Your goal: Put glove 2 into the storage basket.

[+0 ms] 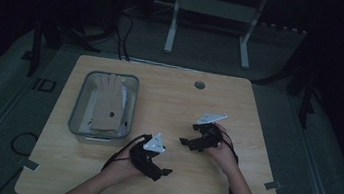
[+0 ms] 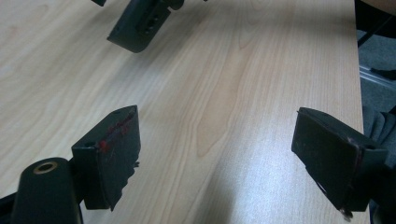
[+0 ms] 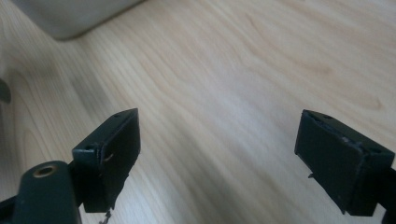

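While both hands hovered over the table (image 1: 209,107), gloves (image 1: 109,101) lay in the bin (image 1: 77,110) at left: soft, light, best pinched at a cuff. Left gripper (image 2: 215,154) gaped empty. Right gripper (image 3: 217,154) too.

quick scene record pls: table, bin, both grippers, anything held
table: wooden top, round hole near far edge
bin: grey tray at table's left, holds a beige glove
left gripper: jaws wide apart, nothing between them, over bare wood near the front
right gripper: jaws wide apart, nothing between them, over bare wood, right of centre
held: nothing
gripper facing: tips point toward each other in the high view
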Available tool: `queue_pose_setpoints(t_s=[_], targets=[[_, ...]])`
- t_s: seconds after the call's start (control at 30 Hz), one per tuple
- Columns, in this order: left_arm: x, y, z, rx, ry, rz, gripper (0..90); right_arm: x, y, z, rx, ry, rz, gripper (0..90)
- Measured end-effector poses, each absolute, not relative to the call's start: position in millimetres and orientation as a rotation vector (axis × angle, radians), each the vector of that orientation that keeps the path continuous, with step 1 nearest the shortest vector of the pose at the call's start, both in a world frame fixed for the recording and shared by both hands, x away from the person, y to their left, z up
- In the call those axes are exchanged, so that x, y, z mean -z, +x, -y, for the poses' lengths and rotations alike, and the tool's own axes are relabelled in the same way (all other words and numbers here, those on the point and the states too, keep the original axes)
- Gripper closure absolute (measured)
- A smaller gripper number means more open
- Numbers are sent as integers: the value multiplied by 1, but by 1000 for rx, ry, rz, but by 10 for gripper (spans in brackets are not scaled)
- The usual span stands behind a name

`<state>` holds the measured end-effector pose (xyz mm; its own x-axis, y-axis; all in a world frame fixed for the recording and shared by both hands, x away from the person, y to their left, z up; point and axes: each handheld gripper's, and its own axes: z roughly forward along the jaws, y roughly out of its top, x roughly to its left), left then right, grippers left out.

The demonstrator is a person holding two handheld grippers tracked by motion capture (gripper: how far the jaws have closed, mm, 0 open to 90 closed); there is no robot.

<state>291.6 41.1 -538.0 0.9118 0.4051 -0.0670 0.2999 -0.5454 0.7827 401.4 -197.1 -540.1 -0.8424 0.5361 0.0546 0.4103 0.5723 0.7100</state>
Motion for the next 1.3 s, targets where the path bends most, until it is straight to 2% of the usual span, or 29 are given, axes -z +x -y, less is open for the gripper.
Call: queue_pose_setpoints(t_s=[0.6,0.83,1.3], targets=[[561,291,-33,-131,2167,-472,150,554,373,231,-1116,729,-2608,140],[569,291,-33,-58,2124,-481,150,558,366,249,-1156,771,-2583,152],[575,287,-30,-87,2132,-444,150,563,357,273,-1159,786,-2534,136]])
